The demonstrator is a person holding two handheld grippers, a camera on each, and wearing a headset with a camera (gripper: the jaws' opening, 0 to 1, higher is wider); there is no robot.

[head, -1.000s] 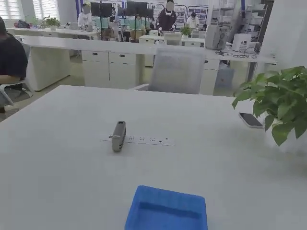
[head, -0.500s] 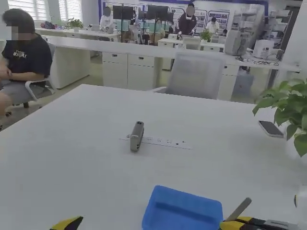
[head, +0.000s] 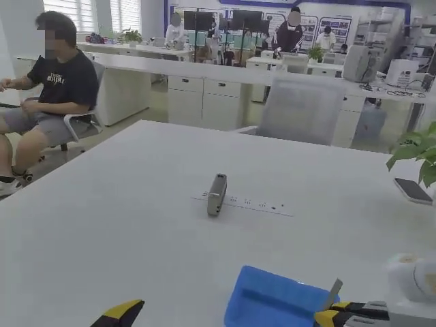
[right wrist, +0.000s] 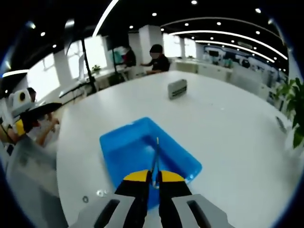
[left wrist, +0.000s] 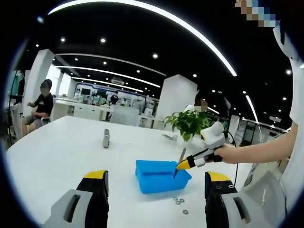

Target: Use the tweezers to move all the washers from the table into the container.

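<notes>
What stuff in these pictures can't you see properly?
1. The washers: too small in the left gripper view to count, and just blurry specks low in the right gripper view.
2. The container: cut off by the bottom edge of the head view; in the right gripper view the right gripper hides its near corner.
3. The tips of the tweezers: too thin and blurred to tell whether they hold a washer.

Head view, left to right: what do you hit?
seated person → grey device → blue container → tweezers
</notes>
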